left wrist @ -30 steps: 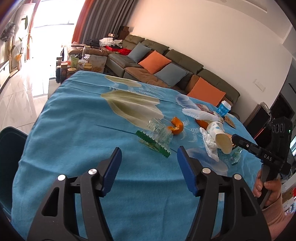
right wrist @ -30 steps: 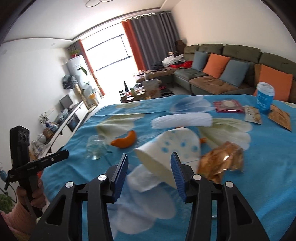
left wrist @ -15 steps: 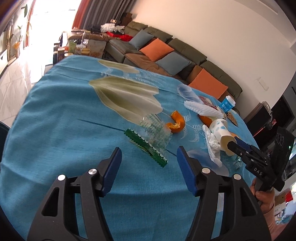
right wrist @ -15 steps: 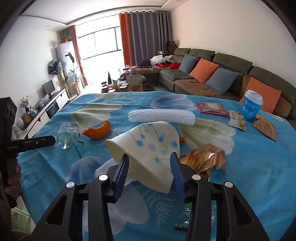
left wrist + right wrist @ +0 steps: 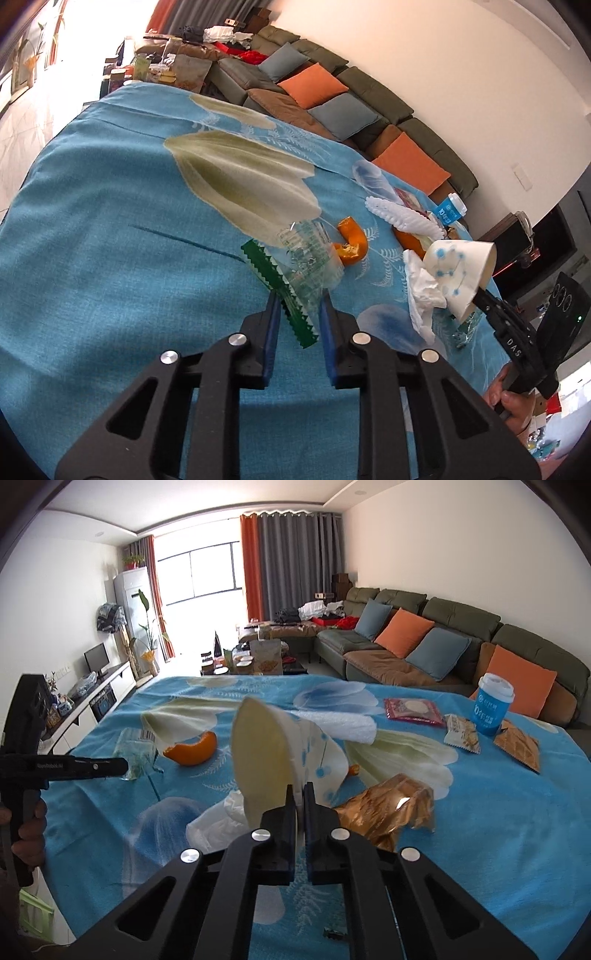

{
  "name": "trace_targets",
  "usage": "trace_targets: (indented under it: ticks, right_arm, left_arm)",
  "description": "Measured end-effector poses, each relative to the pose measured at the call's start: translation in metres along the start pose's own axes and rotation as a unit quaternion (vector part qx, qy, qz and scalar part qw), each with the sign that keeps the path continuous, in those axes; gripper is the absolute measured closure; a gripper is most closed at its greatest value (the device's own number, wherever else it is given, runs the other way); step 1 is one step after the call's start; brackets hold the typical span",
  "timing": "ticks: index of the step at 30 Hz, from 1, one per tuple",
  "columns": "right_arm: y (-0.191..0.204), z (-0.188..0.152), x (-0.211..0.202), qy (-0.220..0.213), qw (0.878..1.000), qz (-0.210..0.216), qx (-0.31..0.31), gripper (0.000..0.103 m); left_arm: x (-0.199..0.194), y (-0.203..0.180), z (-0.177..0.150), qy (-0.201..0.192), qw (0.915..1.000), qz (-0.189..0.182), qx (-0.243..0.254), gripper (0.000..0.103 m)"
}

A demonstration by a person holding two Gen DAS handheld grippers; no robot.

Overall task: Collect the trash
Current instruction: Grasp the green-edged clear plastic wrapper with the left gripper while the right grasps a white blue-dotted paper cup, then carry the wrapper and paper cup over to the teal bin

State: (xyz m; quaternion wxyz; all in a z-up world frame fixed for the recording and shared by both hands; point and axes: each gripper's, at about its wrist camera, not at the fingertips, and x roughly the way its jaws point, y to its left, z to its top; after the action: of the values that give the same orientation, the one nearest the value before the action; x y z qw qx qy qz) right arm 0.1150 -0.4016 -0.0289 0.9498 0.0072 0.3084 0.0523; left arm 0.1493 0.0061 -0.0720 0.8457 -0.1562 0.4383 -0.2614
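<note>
On the blue flowered tablecloth (image 5: 110,221) lies a clear plastic wrapper (image 5: 310,254) with a green serrated edge. My left gripper (image 5: 300,306) has its jaws closing on the wrapper's near end, pads touching it; in the right wrist view it (image 5: 123,766) reaches that wrapper (image 5: 136,747) from the left. My right gripper (image 5: 300,792) is shut on the rim of a white paper cup (image 5: 266,753) with blue dots, squashing the rim flat. The cup (image 5: 458,266) is tilted up off the cloth.
An orange peel (image 5: 351,240) lies just beyond the wrapper. A crumpled tissue (image 5: 218,819) and a golden wrapper (image 5: 388,808) sit beside the cup. Farther back are a white foam sleeve (image 5: 343,723), snack packets (image 5: 413,710) and a blue lidded cup (image 5: 493,709). A sofa stands behind.
Both grippers went from open to closed. The left came forward and down onto the clear wrapper. The right pinched the cup's rim flat and tipped the cup up.
</note>
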Motion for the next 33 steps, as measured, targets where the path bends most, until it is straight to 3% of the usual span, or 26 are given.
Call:
trace_targets:
  ticks: [11,20,33]
  right_arm:
    - [0.000,0.010,-0.019,-0.027,0.999,0.033,0.009,0.100]
    - [0.011,0.015,-0.025,-0.034,0.995,0.094,0.020,0.100]
    - [0.059,0.015,-0.010,-0.011,0.981,0.191,0.006,0.100]
  left_arm:
    - [-0.033,-0.009,-0.013,-0.033,0.9987,0.011,0.037,0.083]
    - [-0.069,0.000,-0.028,-0.054,0.9977,0.011,0.039,0.083]
    - [-0.116,0.020,-0.053,-0.076,0.9957,0.038,0.035,0.083]
